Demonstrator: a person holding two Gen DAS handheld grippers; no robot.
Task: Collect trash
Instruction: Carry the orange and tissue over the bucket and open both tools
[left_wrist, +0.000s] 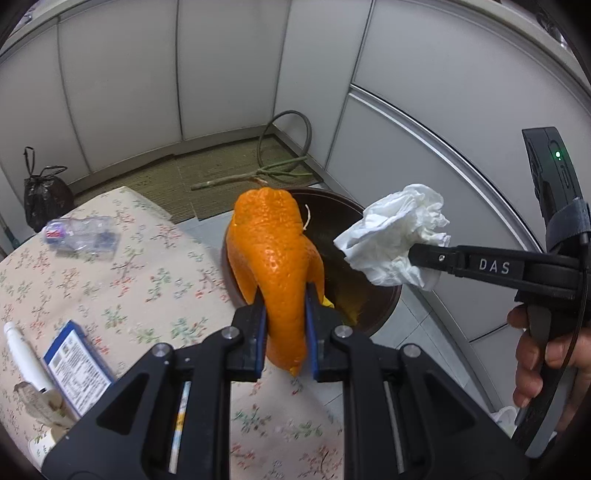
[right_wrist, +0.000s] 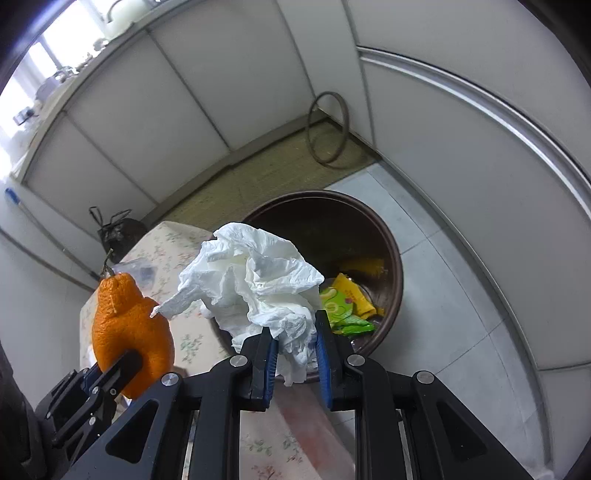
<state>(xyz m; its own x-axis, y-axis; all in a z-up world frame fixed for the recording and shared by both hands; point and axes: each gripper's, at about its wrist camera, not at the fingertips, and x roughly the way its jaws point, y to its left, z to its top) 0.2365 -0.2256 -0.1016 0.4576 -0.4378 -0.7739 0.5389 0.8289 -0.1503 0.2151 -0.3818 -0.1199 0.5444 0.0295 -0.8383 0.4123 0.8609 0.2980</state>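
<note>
My left gripper (left_wrist: 284, 295) is shut on an orange peel (left_wrist: 275, 258) and holds it above the table's right edge, beside the brown round bin (left_wrist: 384, 306) on the floor. The peel also shows in the right wrist view (right_wrist: 125, 325). My right gripper (right_wrist: 295, 332) is shut on a crumpled white tissue (right_wrist: 251, 280) and holds it over the bin's near rim (right_wrist: 397, 258). The tissue shows in the left wrist view (left_wrist: 395, 236) to the right of the peel. Yellow and green wrappers (right_wrist: 347, 299) lie inside the bin.
The flowered tablecloth (left_wrist: 140, 280) bears a crushed plastic bottle (left_wrist: 79, 232), a blue and white box (left_wrist: 75, 365) and a white tube (left_wrist: 26, 358). A black bag (left_wrist: 42, 199) stands on the floor at the left. A hose loop (left_wrist: 284, 144) lies by the white cabinets.
</note>
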